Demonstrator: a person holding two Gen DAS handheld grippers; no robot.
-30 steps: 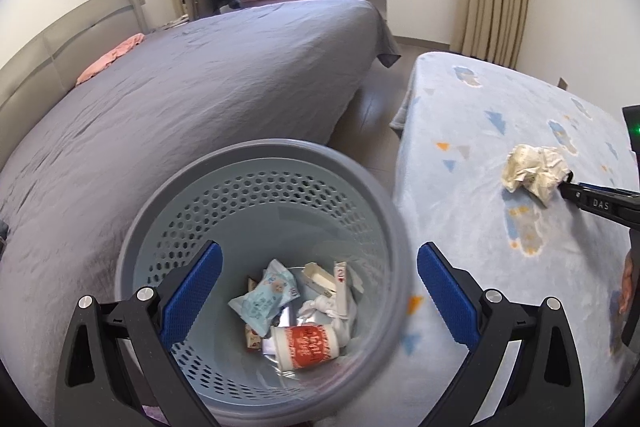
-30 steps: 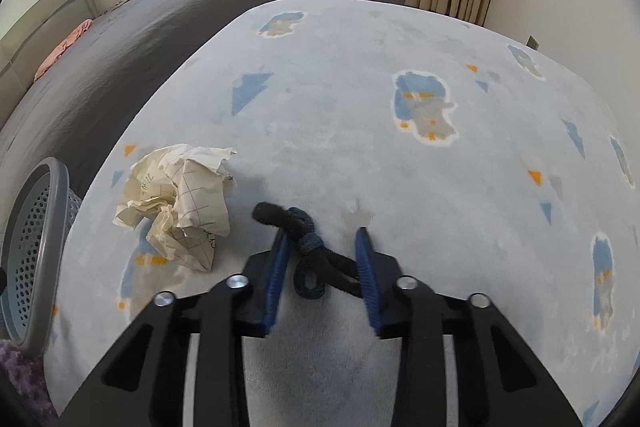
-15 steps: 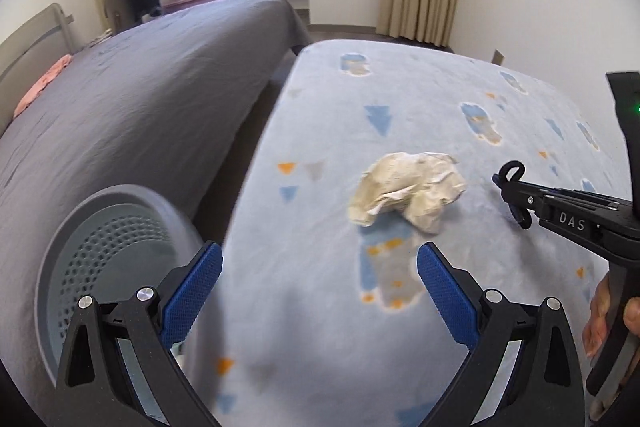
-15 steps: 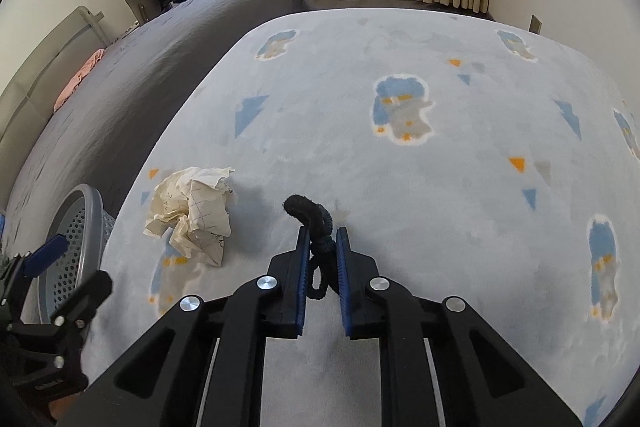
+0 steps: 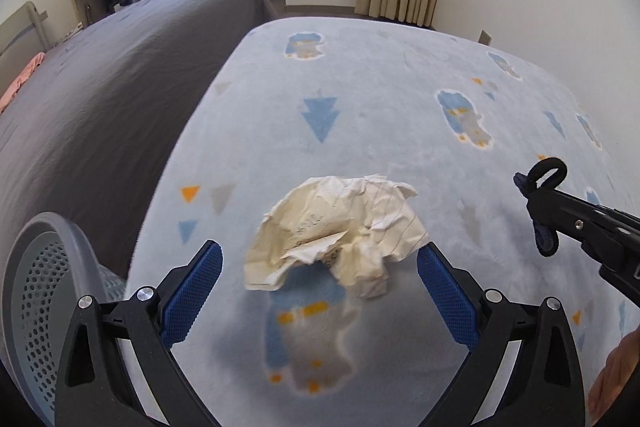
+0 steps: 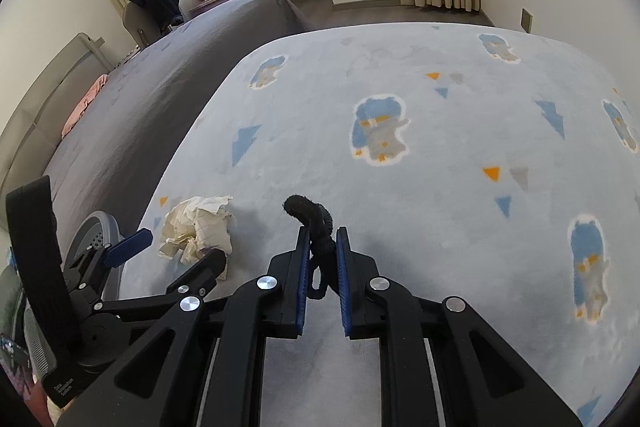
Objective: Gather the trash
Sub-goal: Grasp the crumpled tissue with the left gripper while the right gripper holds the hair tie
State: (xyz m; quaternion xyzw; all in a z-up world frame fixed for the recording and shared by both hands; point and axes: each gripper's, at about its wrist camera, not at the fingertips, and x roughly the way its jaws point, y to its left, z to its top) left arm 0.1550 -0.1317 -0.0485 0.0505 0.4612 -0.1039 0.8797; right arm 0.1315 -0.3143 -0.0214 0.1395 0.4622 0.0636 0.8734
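Crumpled paper wad (image 5: 338, 231), cream with ruled lines, lies on blue rug (image 5: 380, 99) between spread left gripper (image 5: 320, 287) pads. Right gripper (image 6: 322, 255) at 3 o'clock clamps dark hair tie (image 6: 316, 223). Bin (image 5: 36, 291) at 8 o'clock.

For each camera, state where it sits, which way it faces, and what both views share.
Left wrist: on the left gripper, facing down and forward at the crumpled paper between its open fingers; the person's hand shows at the right edge.
Right wrist: on the right gripper, facing across the rug, shut on a black hair tie.
Shared: paper, rug, basket, bed, both grippers.
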